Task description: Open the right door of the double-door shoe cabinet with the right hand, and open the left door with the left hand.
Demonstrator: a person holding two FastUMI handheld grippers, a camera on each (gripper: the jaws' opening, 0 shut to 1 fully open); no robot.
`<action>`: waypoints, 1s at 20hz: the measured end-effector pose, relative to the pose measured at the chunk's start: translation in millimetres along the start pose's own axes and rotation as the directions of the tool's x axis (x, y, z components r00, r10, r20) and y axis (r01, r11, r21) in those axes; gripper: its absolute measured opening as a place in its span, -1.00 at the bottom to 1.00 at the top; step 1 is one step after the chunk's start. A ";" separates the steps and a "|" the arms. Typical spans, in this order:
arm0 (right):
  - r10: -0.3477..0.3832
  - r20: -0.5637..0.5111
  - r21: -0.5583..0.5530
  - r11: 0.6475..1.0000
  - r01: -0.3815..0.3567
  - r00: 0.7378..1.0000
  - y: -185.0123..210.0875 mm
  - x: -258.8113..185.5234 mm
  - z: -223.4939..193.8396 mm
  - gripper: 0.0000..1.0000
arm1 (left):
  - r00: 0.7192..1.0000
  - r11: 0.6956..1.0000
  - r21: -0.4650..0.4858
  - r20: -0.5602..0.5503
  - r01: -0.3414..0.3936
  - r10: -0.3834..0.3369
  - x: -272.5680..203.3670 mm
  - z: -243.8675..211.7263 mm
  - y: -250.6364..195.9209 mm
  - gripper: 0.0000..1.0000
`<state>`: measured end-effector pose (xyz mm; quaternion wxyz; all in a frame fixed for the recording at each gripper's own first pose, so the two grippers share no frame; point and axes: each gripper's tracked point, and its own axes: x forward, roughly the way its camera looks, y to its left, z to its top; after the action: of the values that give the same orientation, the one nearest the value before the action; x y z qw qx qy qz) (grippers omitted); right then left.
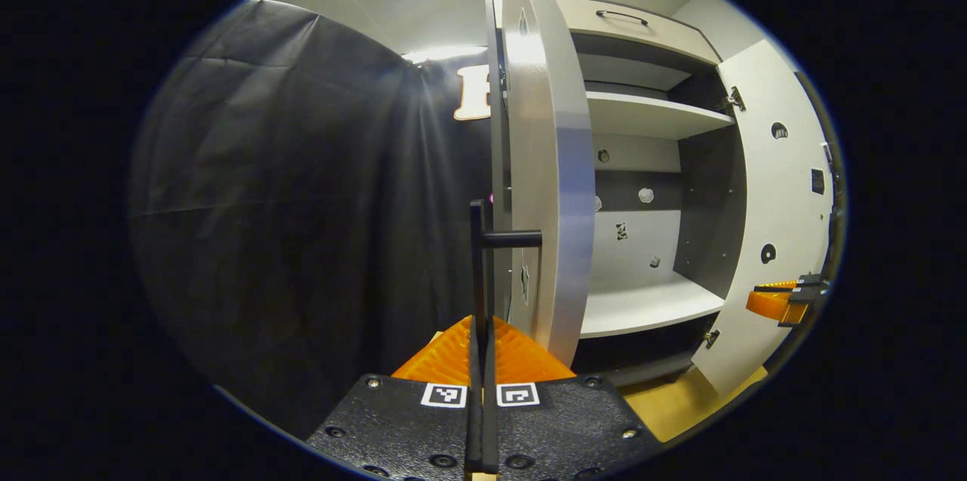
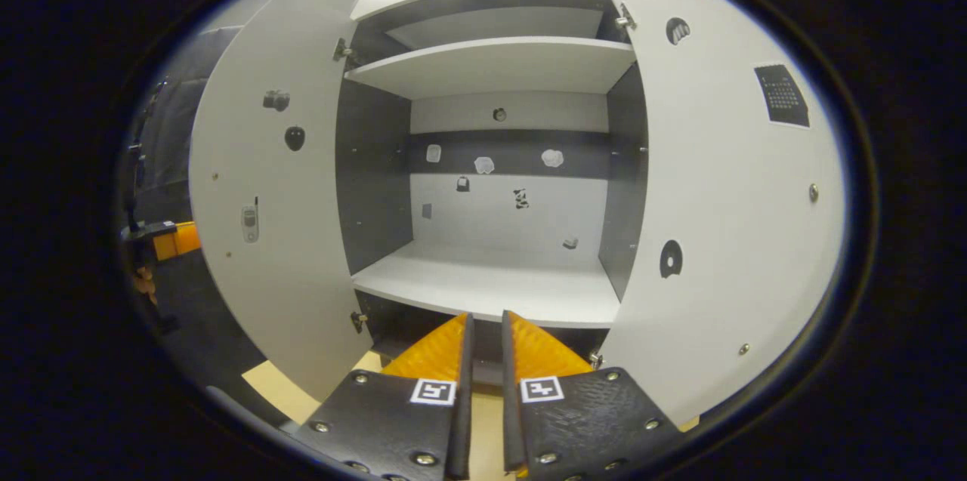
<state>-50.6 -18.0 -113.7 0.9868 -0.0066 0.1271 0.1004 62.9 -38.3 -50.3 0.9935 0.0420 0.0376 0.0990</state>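
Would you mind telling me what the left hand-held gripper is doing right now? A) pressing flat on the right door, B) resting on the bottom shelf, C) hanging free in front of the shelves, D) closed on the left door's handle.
D: the left hand-held gripper has both fingers closed on the bar handle of the opened left door.

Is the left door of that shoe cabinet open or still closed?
Open. In the left gripper view the left door stands swung out edge-on, its handle between the left gripper's fingers, with shelves showing beyond.
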 end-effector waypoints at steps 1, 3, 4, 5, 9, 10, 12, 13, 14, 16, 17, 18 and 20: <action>-0.011 0.001 0.009 1.000 0.011 1.000 -3.4 -0.2 0.5 -0.57 | 1.000 1.000 -0.003 0.000 -0.004 0.004 -1.1 0.0 0.8 -1.00; -0.017 -0.004 0.036 0.999 0.017 1.000 -7.6 2.0 -0.9 -0.55 | 1.000 1.000 -0.009 -0.002 -0.010 0.010 -1.7 -0.1 1.9 -1.00; -0.019 -0.007 0.049 0.999 0.020 1.000 -10.0 0.6 -1.7 -0.47 | 1.000 1.000 -0.016 -0.002 -0.013 0.013 -1.8 0.4 1.8 -1.00; -0.021 -0.009 0.057 0.998 0.022 1.000 -11.9 0.0 -2.4 -0.47 | 1.000 1.000 -0.021 -0.005 -0.018 0.017 -2.1 -0.6 2.5 -0.99; -0.020 -0.019 0.051 0.998 0.021 1.000 -16.4 -2.1 -7.8 -0.47 | 0.999 0.999 -0.031 -0.006 -0.033 0.032 -2.8 -0.8 3.8 -0.99; -0.015 -0.020 0.047 0.999 0.016 1.000 -16.4 -1.8 -9.1 -0.47 | 0.999 0.999 -0.030 -0.002 -0.041 0.041 -3.5 0.6 4.8 -0.98; -0.006 -0.023 0.042 0.999 0.007 1.000 -15.1 -0.8 -11.4 -0.47 | 0.997 0.997 -0.017 0.011 -0.074 0.075 -3.0 3.2 8.8 -0.88; 0.002 -0.025 0.043 0.999 -0.001 1.000 -13.7 0.6 -12.1 -0.47 | 0.994 0.994 -0.014 0.015 -0.104 0.104 -4.1 4.1 11.9 -0.94; 0.011 -0.026 0.047 0.999 -0.010 1.000 -11.1 2.0 -12.9 -0.46 | 0.990 0.990 -0.013 0.024 -0.139 0.139 -5.1 7.3 15.8 -0.95; 0.030 -0.026 0.054 0.998 -0.029 0.999 -6.6 3.9 -13.2 -0.47 | 0.987 0.988 -0.031 0.043 -0.150 0.152 -6.4 13.5 12.0 -0.99; 0.040 -0.026 0.054 0.998 -0.039 0.999 -4.7 4.0 -12.9 -0.47 | 0.987 0.988 -0.045 0.056 -0.151 0.153 -10.1 14.8 12.9 -0.88; 0.051 -0.025 0.053 0.997 -0.050 0.998 -0.1 4.6 -12.9 -0.47 | 0.986 0.987 -0.050 0.065 -0.153 0.157 -13.8 17.2 13.9 -0.87; 0.063 -0.024 0.048 0.997 -0.062 0.998 2.1 4.2 -12.7 -0.47 | 0.984 0.987 -0.038 0.070 -0.158 0.161 -20.0 20.6 16.8 -1.00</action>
<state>-50.3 -15.6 -127.1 0.9813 0.0195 0.1420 0.1282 41.8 -27.5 -27.0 0.9836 0.0323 -0.0039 0.1773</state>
